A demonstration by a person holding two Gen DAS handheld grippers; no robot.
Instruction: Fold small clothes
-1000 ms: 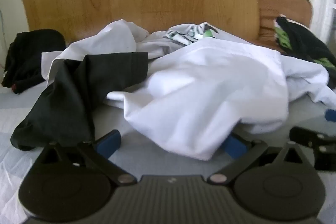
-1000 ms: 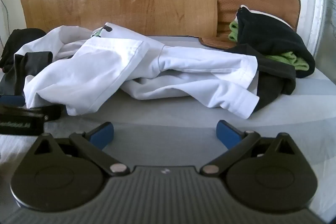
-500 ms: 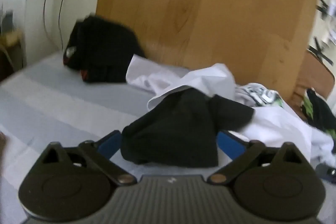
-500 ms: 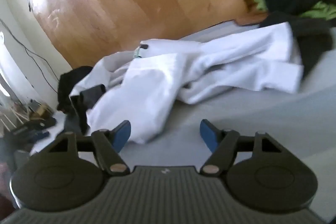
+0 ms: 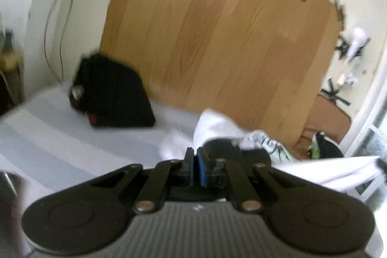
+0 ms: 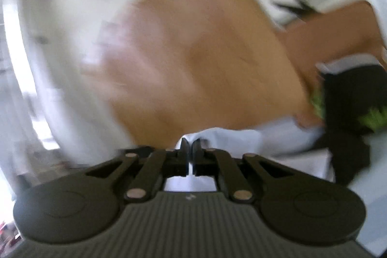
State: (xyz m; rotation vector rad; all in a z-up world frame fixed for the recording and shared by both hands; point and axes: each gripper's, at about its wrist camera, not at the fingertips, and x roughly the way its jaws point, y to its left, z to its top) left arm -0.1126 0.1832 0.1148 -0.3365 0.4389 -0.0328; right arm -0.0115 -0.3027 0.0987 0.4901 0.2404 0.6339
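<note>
Cloth is caught in both tools at this moment. The left gripper [image 5: 195,161] is closed, its blue pads almost together; its jaws have just been closing. A black garment [image 5: 217,148] bunches right at the tips and just behind them, so it seems pinched there, though the blur hides the exact contact. The right gripper [image 6: 189,154] is also closed and its jaws have just been closing too. A white garment [image 6: 241,139] shows in the narrow gap between its fingers and spreads out beyond them to the right, so it is gripped on this cloth.

In the left wrist view the white garment [image 5: 333,171] stretches as a taut band from the right edge toward the middle. Next to it lies a white piece with a green and black print [image 5: 268,144]. All these clothes are over a pale grey striped bed surface [image 5: 60,137]. A dark folded bundle [image 5: 116,93] sits farther back on the left of this surface, against a large wooden board [image 5: 217,40] that leans on the wall.

On the right, a pile of black and green clothes [image 6: 355,98] rests near a brown cushion [image 5: 329,117]. The right wrist view is strongly blurred.
</note>
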